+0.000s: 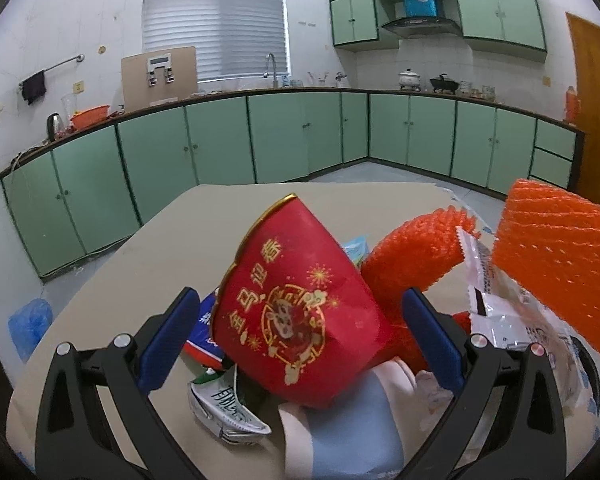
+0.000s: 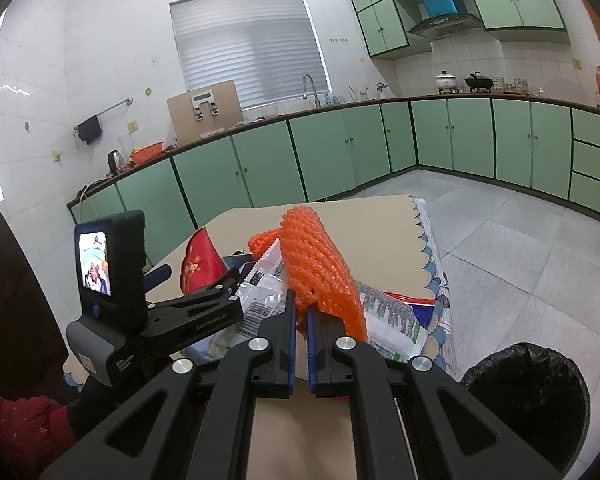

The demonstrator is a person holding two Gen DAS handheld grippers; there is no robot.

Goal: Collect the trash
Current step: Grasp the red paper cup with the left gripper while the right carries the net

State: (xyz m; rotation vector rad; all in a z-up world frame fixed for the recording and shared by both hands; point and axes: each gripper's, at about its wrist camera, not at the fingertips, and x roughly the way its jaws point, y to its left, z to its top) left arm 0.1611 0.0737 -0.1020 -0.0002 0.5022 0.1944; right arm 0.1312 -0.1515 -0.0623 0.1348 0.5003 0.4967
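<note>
A red paper cup (image 1: 296,312) with gold print lies tilted on a trash pile on the beige table (image 1: 140,264). My left gripper (image 1: 300,296) is open, its blue pads (image 1: 168,336) on either side of the cup without pressing on it. My right gripper (image 2: 300,308) is shut on an orange foam net (image 2: 320,276), held above the pile; the same net (image 1: 556,256) fills the right of the left wrist view. In the right wrist view the left gripper (image 2: 202,270) sits at the left around the red cup (image 2: 200,260).
The pile holds a white wrapper (image 1: 496,308), a crumpled green-and-white wrapper (image 1: 224,408), a blue-and-red packet (image 1: 204,332) and a second orange net (image 1: 420,252). A black-lined bin (image 2: 528,396) stands on the floor beside the table's right edge. Green cabinets line the walls.
</note>
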